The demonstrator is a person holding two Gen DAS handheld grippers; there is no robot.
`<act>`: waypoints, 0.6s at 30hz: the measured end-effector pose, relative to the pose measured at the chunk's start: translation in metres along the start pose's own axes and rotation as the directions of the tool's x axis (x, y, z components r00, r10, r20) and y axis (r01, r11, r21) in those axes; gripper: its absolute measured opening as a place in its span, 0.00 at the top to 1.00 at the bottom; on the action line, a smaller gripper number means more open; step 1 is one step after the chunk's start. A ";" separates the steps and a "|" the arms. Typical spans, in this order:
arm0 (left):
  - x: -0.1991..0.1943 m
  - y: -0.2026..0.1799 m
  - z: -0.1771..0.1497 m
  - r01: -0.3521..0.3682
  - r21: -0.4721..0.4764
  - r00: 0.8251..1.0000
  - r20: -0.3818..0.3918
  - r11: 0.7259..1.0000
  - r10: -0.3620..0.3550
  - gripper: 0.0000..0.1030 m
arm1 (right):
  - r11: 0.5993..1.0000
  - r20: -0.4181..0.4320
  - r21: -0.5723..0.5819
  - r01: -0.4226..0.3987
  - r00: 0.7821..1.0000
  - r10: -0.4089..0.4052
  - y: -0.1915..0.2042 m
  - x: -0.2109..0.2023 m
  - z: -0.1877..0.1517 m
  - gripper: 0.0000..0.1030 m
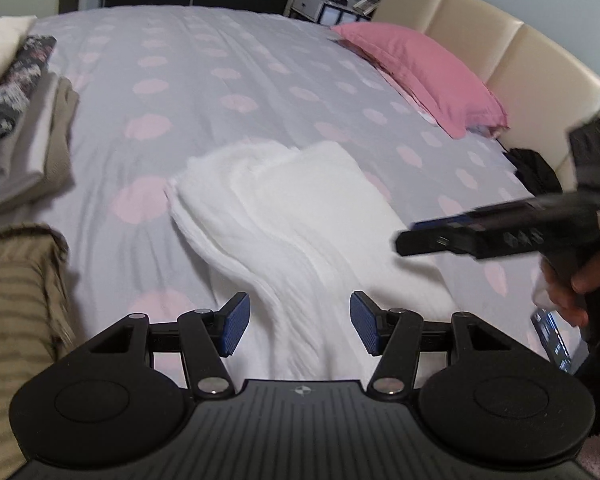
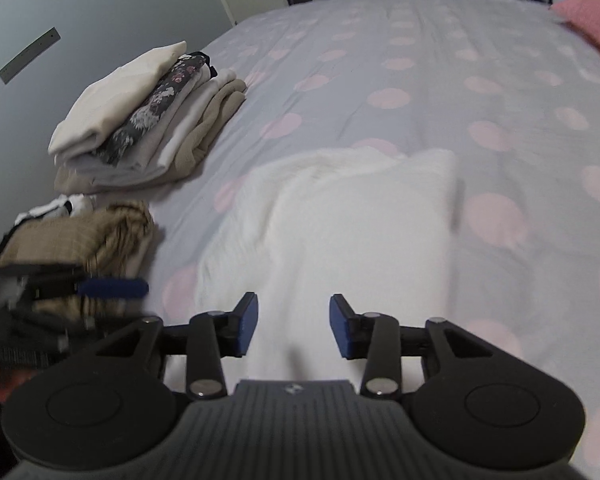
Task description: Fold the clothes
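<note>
A white knitted garment (image 1: 300, 216) lies partly folded on the bed, its near end running toward me. It also shows in the right wrist view (image 2: 340, 232). My left gripper (image 1: 298, 326) is open and empty, hovering over the garment's near end. My right gripper (image 2: 293, 326) is open and empty above the same near end. The right gripper shows from the side in the left wrist view (image 1: 420, 240). The left gripper's blue finger (image 2: 112, 287) shows at the left of the right wrist view.
The bed cover (image 1: 220, 80) is grey with pink dots. A stack of folded clothes (image 2: 148, 120) sits at the left, with a striped tan folded garment (image 2: 80, 240) nearer. A pink pillow (image 1: 424, 76) and a cream headboard (image 1: 500, 40) lie at the right.
</note>
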State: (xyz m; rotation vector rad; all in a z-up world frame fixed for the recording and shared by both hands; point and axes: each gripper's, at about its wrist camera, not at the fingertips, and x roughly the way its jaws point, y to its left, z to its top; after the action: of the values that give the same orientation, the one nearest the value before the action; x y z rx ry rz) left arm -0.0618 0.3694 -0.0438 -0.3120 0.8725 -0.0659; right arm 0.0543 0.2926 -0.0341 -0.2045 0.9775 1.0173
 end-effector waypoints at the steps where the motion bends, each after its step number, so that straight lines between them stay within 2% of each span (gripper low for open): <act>1: 0.001 -0.002 -0.003 0.005 0.002 1.000 -0.008 1.000 -0.005 0.44 | 1.000 0.003 -0.012 0.012 1.000 -0.012 -0.001 -0.003 -0.011 0.56; 7: 0.013 -0.009 -0.017 0.007 0.015 1.000 -0.030 1.000 -0.006 0.43 | 0.993 0.024 -0.080 0.086 0.996 -0.085 -0.008 -0.024 -0.078 0.50; 10: 0.023 -0.003 -0.021 0.008 -0.033 0.999 -0.050 0.999 -0.009 0.44 | 0.986 0.036 -0.114 0.124 0.992 -0.120 -0.012 -0.035 -0.111 0.50; 12: 0.030 0.001 -0.022 0.010 -0.066 0.997 -0.076 0.998 -0.015 0.49 | 0.979 0.043 -0.141 0.148 0.989 -0.143 -0.014 -0.039 -0.131 0.50; 15: 0.035 0.000 -0.026 0.011 -0.060 0.994 -0.111 0.998 -0.017 0.52 | 0.960 0.062 -0.204 0.191 0.981 -0.182 -0.011 -0.032 -0.141 0.50; 18: 0.035 -0.003 -0.029 0.010 -0.051 0.993 -0.114 0.999 -0.016 0.59 | 0.950 0.108 -0.220 0.224 0.973 -0.204 -0.014 -0.026 -0.145 0.57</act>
State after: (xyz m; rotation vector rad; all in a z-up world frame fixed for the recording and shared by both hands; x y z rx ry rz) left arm -0.0615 0.3531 -0.0861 -0.3640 0.9872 -0.0746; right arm -0.0242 0.1874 -0.1020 -0.4484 0.7415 0.9298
